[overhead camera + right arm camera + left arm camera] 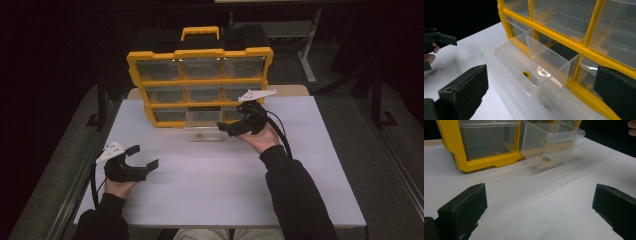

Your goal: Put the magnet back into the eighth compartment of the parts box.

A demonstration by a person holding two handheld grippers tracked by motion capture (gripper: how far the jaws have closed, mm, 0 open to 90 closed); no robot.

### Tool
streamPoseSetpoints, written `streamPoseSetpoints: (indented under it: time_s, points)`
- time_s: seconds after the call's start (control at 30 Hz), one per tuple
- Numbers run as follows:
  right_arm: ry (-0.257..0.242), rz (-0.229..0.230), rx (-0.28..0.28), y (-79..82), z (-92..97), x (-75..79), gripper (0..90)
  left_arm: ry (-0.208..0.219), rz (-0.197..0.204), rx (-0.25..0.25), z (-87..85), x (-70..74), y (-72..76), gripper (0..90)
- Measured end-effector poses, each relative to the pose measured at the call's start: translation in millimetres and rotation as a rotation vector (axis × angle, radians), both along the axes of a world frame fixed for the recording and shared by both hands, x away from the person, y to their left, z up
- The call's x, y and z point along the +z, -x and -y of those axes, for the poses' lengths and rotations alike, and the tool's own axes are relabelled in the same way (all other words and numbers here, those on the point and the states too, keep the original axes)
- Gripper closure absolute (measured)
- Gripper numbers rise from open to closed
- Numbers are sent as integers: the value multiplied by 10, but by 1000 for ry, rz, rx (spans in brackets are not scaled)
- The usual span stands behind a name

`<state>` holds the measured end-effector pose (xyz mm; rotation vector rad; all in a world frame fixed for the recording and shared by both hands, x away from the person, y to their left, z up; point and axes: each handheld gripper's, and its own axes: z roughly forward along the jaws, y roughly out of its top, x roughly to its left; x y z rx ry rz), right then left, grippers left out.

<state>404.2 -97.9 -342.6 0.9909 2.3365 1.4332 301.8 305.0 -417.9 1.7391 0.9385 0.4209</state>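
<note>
Nearest the person, well short of the drawer point(204, 131), the left gripper point(146, 159) hovers with jaws apart, holding nothing. Just right of the drawer, the right gripper point(226, 127) is likewise spread and empty. The drawer juts from the organizer point(200, 52)'s bottom row, a small ring point(526, 74) inside. Likely next: push the drawer shut squarely.

We see a yellow organiser case point(200, 52) of smooth, slightly glossy plastic, its drawers clear glossy plastic. The pulled-out drawer point(534, 68) near us is transparent and shiny, catching highlights; a small ring point(526, 74) inside looks yellow with a dark centre, material unclear. The table point(215, 185) is matt white and smooth. The right gripper point(239, 125) looks matt black plastic.
</note>
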Motion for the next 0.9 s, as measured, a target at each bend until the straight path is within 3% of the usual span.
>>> streamPoseSetpoints:
  time_s: [0.9]
  points:
    - [-62, -21, -55, 256, 469, -268, 0, 0, -3, -2, 12, -10, -14, 0]
